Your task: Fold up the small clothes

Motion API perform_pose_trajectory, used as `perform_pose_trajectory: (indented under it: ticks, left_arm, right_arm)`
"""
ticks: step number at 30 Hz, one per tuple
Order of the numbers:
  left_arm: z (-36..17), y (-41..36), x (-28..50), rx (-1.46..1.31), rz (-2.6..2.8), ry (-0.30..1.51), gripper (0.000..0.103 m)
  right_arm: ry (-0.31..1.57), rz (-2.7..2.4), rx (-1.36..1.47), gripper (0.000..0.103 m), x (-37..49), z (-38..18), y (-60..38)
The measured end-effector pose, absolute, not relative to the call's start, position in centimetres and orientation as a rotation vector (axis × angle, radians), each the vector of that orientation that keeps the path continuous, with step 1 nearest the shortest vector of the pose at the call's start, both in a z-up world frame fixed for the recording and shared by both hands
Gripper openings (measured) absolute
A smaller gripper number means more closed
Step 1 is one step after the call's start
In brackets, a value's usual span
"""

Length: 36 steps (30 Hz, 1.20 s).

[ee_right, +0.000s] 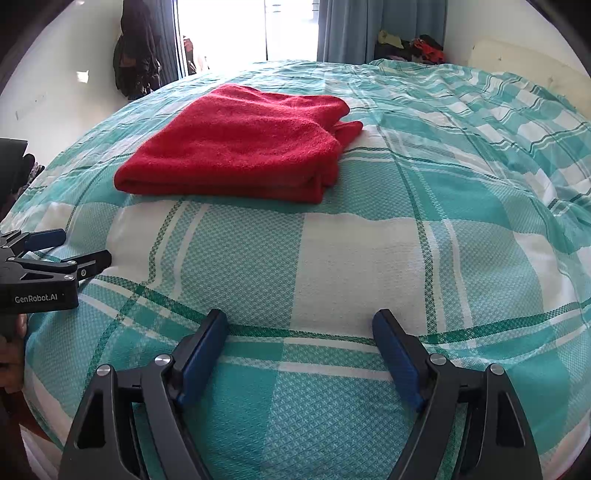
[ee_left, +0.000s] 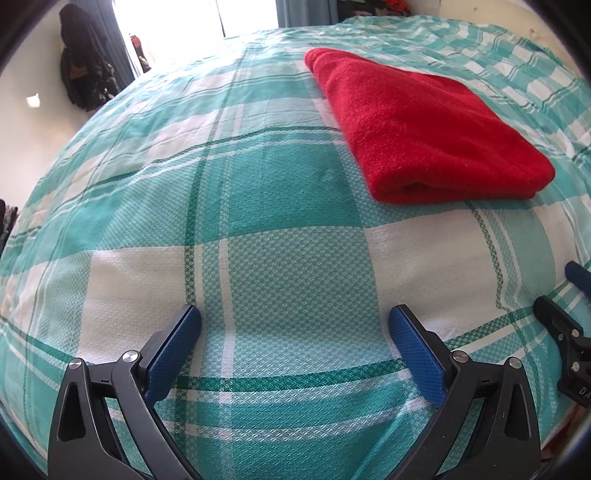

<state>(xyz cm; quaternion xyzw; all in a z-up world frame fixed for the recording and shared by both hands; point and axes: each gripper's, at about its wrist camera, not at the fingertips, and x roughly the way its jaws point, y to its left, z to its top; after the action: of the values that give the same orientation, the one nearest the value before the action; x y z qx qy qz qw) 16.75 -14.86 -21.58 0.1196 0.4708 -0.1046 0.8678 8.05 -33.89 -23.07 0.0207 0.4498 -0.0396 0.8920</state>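
Observation:
A red towel-like cloth [ee_left: 421,125] lies folded flat on the bed, ahead and to the right in the left wrist view; it also shows in the right wrist view [ee_right: 236,144], ahead and to the left. My left gripper [ee_left: 295,317] is open and empty, low over the bedspread, well short of the cloth. My right gripper [ee_right: 300,319] is open and empty too, also short of the cloth. The left gripper shows at the left edge of the right wrist view [ee_right: 74,247], and the right gripper at the right edge of the left wrist view [ee_left: 565,291].
The bed is covered by a teal and white checked bedspread [ee_left: 258,229], rumpled at the far right [ee_right: 517,147]. Dark clothes hang on the wall at far left [ee_right: 135,51]. A bright window and blue curtains [ee_right: 351,29] stand behind the bed, with piled clothes [ee_right: 413,46].

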Motion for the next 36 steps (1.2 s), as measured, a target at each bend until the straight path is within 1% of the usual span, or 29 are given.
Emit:
perform_pose_trajectory:
  ticks: [20, 23, 25, 26, 27, 29, 31, 33, 36]
  left_arm:
    - [-21.8, -14.9, 16.9, 0.245, -0.225, 0.988, 0.102]
    - [-20.6, -14.2, 17.6, 0.208, -0.283, 1.047, 0.101]
    - [-18.7, -12.8, 18.6, 0.131, -0.359, 1.099, 0.1]
    - [-17.5, -11.8, 19.1, 0.065, -0.392, 1.079, 0.1]
    - [-16.3, -10.9, 19.9, 0.002, -0.418, 1.043, 0.1]
    - [-14.8, -10.1, 22.5, -0.07, -0.439, 1.0, 0.101]
    - [-14.7, -11.1, 25.9, -0.086, -0.463, 1.024, 0.101]
    - [-15.6, -12.8, 29.2, -0.083, -0.502, 1.045, 0.1]
    - [-18.3, -15.5, 32.8, -0.116, -0.535, 1.111, 0.1]
  right_arm:
    - [0.937, -0.085, 0.044, 0.081, 8.1, -23.2, -33.8]
    - [0.959, -0.078, 0.059, 0.081, 8.3, -22.9, -34.1]
    - [1.035, -0.02, 0.089, 0.081, 9.1, -21.8, -34.9]
    - [1.058, 0.023, 0.124, 0.081, 9.5, -21.0, -35.7]
    - [1.031, 0.056, 0.182, 0.08, 9.7, -19.9, -36.8]
    - [0.903, 0.064, 0.304, 0.081, 10.4, -17.3, -39.6]
    - [0.823, 0.087, 0.425, 0.084, 12.7, -16.0, -42.2]
    - [0.822, 0.157, 0.596, 0.086, 16.4, -17.1, -44.4]
    - [0.88, 0.231, 0.782, 0.086, 21.9, -21.3, -45.6]
